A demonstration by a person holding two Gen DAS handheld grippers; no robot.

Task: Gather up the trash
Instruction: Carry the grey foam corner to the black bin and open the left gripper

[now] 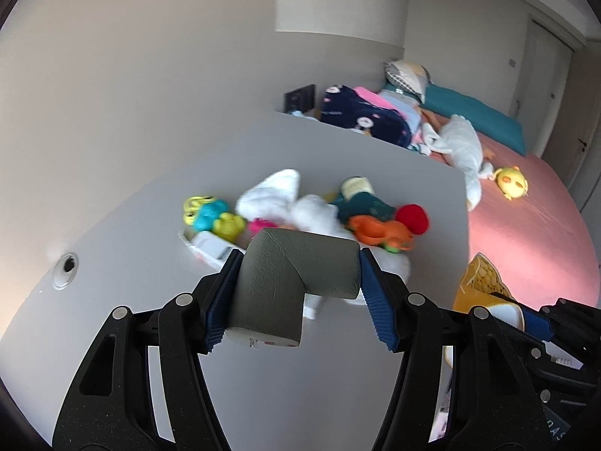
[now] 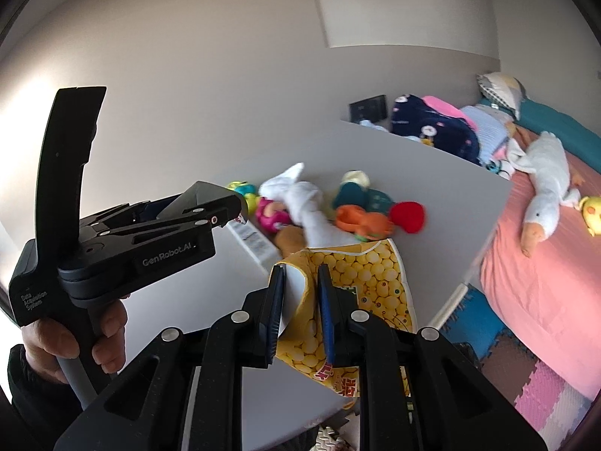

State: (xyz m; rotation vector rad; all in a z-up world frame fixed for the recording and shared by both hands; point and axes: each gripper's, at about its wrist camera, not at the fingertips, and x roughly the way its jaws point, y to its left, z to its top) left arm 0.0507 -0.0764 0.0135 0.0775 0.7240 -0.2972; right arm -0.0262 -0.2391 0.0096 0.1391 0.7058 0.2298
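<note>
My left gripper (image 1: 300, 289) is shut on a grey foam corner guard (image 1: 289, 282), an L-shaped piece, and holds it above the white table (image 1: 124, 248). The same gripper shows in the right wrist view (image 2: 221, 203) at the left, held by a hand. My right gripper (image 2: 300, 312) is shut on the rim of a yellow snack bag (image 2: 360, 285) printed with round yellow balls, which hangs open over the table's near edge. The bag also shows in the left wrist view (image 1: 480, 282) at the right.
A pile of toys and white cloth (image 1: 300, 206) lies on the table, with a white box (image 1: 210, 248) at its left. A bed with a pink sheet (image 1: 533, 233) stands to the right, carrying a plush goose (image 2: 544, 195). Foam floor mats (image 2: 526, 372) lie below.
</note>
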